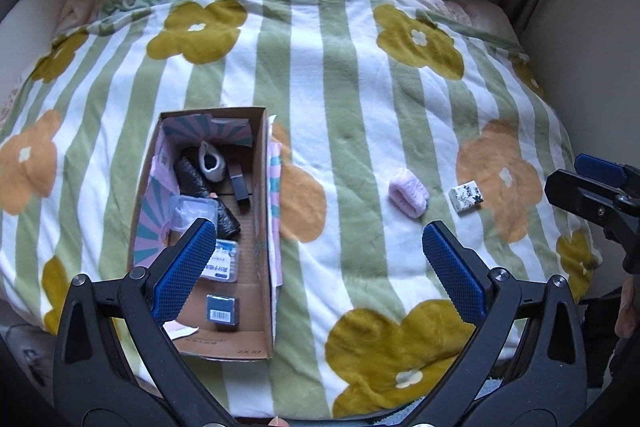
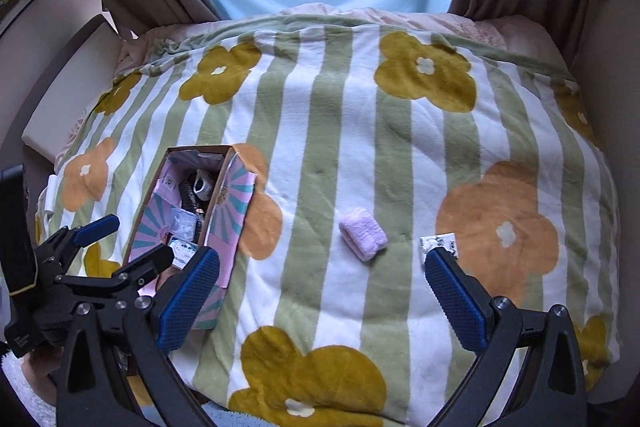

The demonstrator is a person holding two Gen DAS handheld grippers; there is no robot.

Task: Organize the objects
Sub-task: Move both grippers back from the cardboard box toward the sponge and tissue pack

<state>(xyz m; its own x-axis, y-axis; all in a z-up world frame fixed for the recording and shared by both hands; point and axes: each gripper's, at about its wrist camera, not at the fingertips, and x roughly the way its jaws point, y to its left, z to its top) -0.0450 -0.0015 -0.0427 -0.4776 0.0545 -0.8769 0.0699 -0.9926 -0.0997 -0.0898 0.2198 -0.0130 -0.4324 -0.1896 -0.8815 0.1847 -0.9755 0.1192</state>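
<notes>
At the left, a cardboard box [image 1: 262, 227] holding small items lay on the blanket [image 1: 352, 99]. The left gripper [image 1: 320, 255] hovered spread and empty. Right of it lay a pink roll [image 1: 408, 195] and a small packet [image 1: 466, 195]. The right gripper [image 2: 322, 293] was likewise spread, empty.

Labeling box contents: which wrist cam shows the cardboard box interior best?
Left wrist: it looks down into the cardboard box, though its left finger covers part. Right wrist sees the box obliquely, with the near wall hiding most items.
</notes>
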